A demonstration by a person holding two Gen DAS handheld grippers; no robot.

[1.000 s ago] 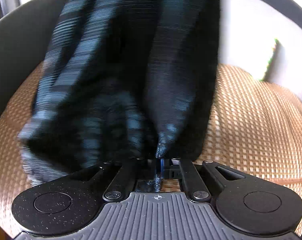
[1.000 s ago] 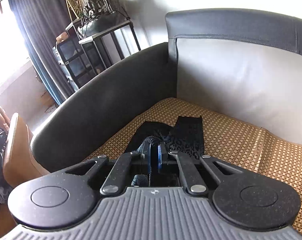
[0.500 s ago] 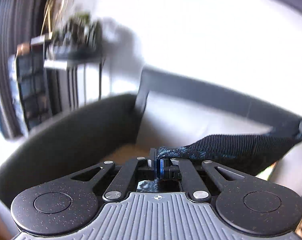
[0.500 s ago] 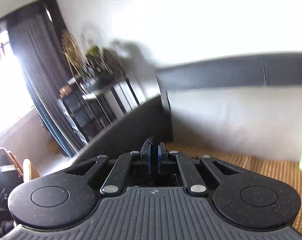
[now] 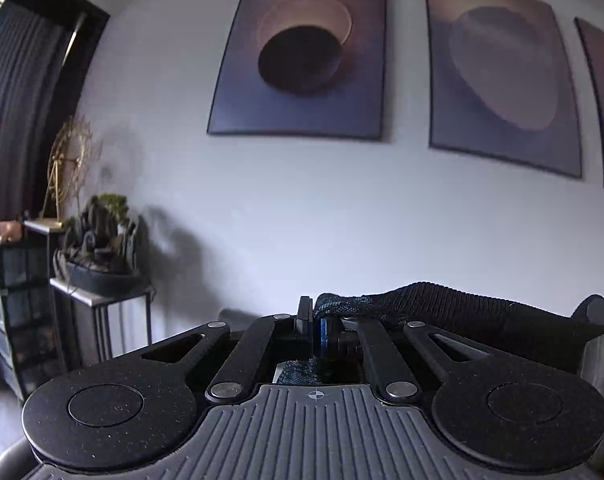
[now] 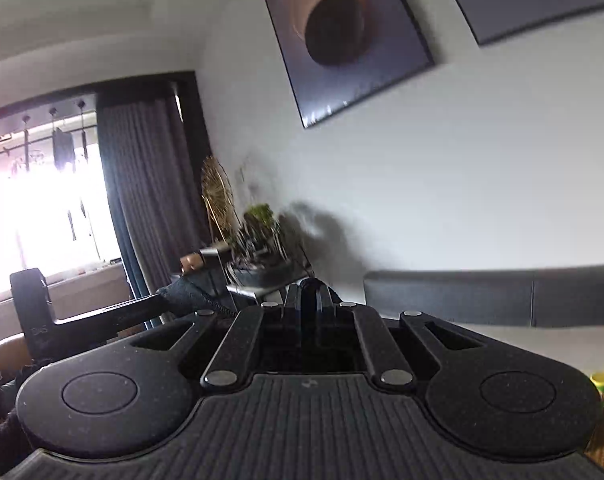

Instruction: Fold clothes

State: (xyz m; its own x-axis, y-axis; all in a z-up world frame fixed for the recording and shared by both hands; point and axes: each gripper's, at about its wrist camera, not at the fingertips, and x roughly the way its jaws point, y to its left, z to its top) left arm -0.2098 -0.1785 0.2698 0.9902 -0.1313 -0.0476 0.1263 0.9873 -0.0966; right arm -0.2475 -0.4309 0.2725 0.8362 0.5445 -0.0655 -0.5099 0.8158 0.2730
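Both tongs grip the same dark knit garment, held up in front of a white wall. Seen from the left wrist, the left gripper (image 5: pixel 313 322) has its jaws pressed together on a bunched, blue-flecked edge of the garment (image 5: pixel 453 306), which runs off to the right as a taut ribbed band toward a black piece of hardware at the frame's right edge; that piece is cut off, and how the cloth meets it cannot be made out. A scrap of the same cloth shows below the jaws, inside the gripper's frame. Beyond it hang framed pictures (image 5: pixel 302 52) on the wall, with a shelf carrying a potted plant (image 5: pixel 102 248) at the left beside a dark curtain. Seen from the right wrist, the right gripper (image 6: pixel 310 292) has its jaws all but together with a thin dark fold pinched between them; the fold is in shadow and hard to tell from the black fingers. To the left, the cloth (image 6: pixel 190 294) stretches to the other gripper's body, which is seen side-on and partly hidden. Most of the garment hangs below both views, out of sight. A grey sofa back (image 6: pixel 481 296) crosses the right side, and a bright window (image 6: pixel 42 208) washes out the left.
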